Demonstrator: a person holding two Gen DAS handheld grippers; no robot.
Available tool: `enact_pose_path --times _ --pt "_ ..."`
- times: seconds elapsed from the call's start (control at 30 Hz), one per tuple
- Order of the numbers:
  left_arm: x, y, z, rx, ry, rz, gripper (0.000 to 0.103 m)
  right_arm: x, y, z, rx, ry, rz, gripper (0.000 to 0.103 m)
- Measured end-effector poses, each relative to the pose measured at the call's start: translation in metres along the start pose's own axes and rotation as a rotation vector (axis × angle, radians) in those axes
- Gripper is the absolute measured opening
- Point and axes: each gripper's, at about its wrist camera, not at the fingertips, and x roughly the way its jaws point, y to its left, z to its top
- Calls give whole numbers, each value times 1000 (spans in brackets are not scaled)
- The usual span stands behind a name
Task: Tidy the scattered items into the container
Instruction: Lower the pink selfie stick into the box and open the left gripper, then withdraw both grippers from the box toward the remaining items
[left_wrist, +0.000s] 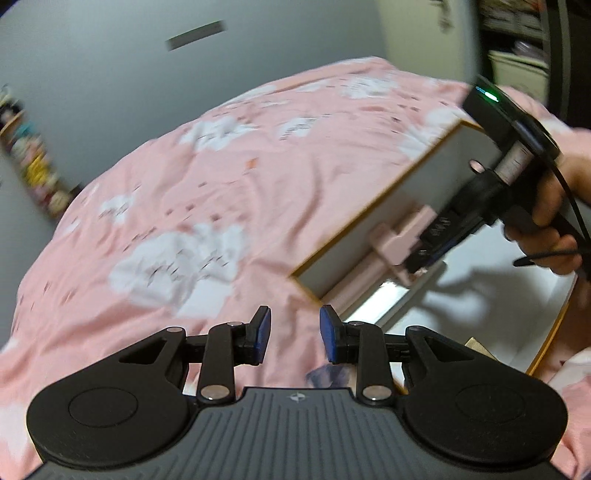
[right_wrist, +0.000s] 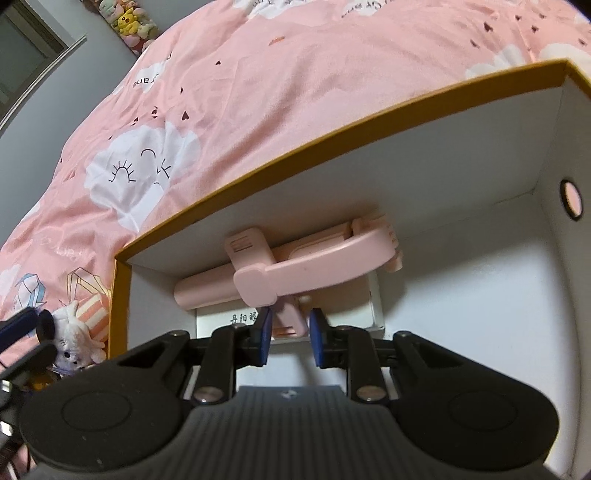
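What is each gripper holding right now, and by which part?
The right gripper has a pink folding stand between its fingers by one short leg, inside the box; whether it's clamped is unclear. The left gripper holds nothing.

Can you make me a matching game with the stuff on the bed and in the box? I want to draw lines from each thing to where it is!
Things:
1. pink phone holder
2. white plush toy
3. left gripper
4. smiling cloud print

Places:
A. on the pink bedspread, beyond the box
B. open, above the bed beside the box
C. inside the box
D. outside the box, by its left wall

Pairs: 1-C, 2-D, 3-B, 4-A
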Motion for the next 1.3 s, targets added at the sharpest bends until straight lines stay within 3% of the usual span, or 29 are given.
enact_pose_path --times 0.23,0.37,0.7,0.9,1.1,1.3 --pt "-30 40 -22 -276 84 69 34 -36 14 -18 -58 -90 -31 31" --pt "-43 51 -38 -377 131 48 34 -61 28 -36 -94 -116 64 32" --pt "-71 10 -60 -201 153 -66 34 -100 76 -100 -241 -38 292 33" --pt "-62 -4 -72 -204 237 -119 34 -90 93 -130 -311 71 277 29" --pt "-49 -9 -78 -226 283 -134 34 -71 89 -142 -277 178 252 28" --pt "-29 -1 -79 -262 345 -98 34 -76 100 -138 -368 182 258 29"
